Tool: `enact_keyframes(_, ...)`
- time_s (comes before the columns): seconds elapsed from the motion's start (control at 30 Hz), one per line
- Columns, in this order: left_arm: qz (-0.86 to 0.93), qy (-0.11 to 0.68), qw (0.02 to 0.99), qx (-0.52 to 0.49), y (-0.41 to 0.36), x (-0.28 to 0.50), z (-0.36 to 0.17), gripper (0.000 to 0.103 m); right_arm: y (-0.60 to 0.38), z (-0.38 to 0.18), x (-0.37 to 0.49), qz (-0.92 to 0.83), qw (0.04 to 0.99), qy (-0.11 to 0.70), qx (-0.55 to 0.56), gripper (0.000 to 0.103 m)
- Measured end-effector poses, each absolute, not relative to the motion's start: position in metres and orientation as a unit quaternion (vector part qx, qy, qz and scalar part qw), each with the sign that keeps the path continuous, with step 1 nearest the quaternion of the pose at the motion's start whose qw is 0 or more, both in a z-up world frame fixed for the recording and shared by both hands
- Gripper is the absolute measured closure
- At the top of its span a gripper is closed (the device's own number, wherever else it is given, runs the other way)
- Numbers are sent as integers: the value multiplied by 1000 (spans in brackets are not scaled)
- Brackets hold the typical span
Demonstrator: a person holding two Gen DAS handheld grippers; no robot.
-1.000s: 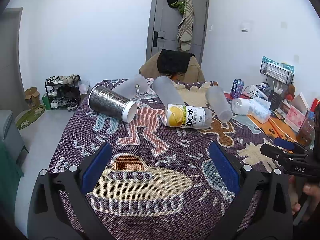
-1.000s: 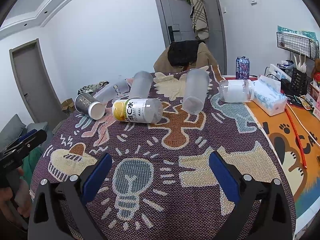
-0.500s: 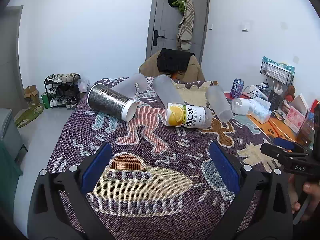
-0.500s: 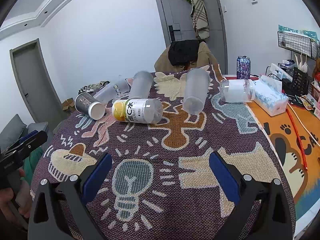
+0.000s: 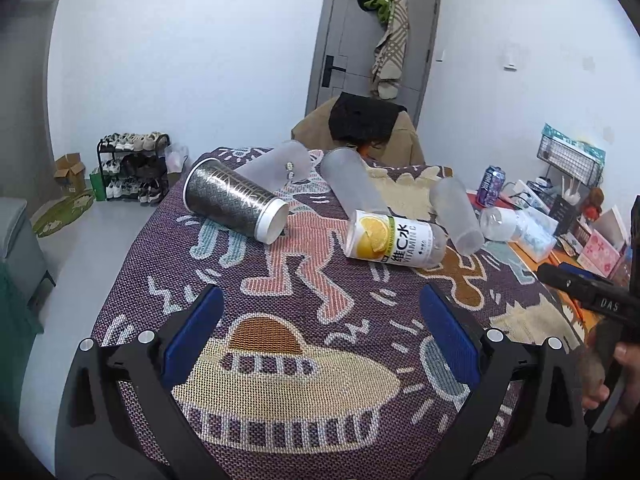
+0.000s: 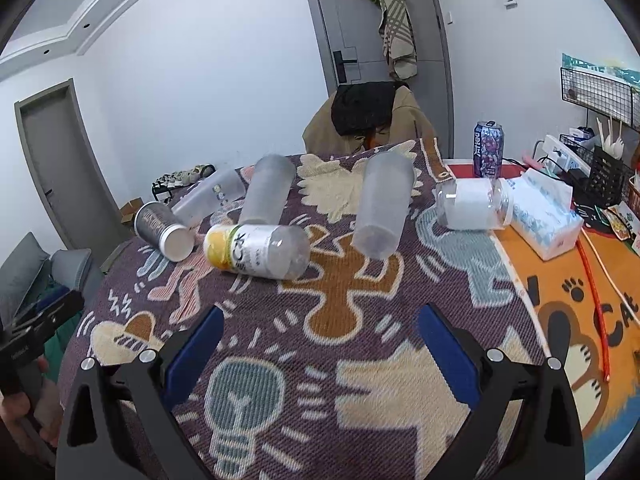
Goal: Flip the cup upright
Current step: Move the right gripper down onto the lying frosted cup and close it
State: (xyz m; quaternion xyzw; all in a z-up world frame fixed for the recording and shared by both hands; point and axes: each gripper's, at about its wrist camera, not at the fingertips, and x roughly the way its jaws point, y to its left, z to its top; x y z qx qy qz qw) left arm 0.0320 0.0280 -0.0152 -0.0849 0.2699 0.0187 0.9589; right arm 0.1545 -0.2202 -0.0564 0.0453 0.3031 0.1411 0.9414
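Observation:
Several cups lie on their sides on the patterned tablecloth (image 5: 304, 360). A dark patterned cup with a white rim (image 5: 234, 200) (image 6: 162, 230) lies far left. Three frosted cups lie near it: one behind it (image 5: 280, 164) (image 6: 212, 196), one in the middle (image 5: 352, 184) (image 6: 266, 190), one to the right (image 5: 458, 216) (image 6: 382, 208). A lemon-label bottle (image 5: 394, 240) (image 6: 258, 250) lies in the middle. My left gripper (image 5: 320, 344) is open and empty, well short of the cups. My right gripper (image 6: 320, 352) is open and empty too.
A clear jar (image 6: 472, 204) lies on its side at the right, by a tissue pack (image 6: 544, 216) and a drink can (image 6: 488, 148). A wire rack and desk clutter (image 5: 572, 184) stand far right. A chair with a coat (image 5: 360, 128) stands behind the table.
Both grippers have shifted only slightly; the cups and bottle lie as before.

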Motion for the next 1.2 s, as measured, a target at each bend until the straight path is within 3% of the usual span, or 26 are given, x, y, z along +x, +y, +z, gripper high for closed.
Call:
enact_keyframes(0.53, 67, 279, 944, -162, 61, 49, -33, 6, -220, -45, 252, 135, 924, 348, 79, 8)
enact_keyframes(1.2, 97, 285, 935, -186, 80, 50, -47, 6, -220, -106, 376, 76, 902, 423, 42, 15)
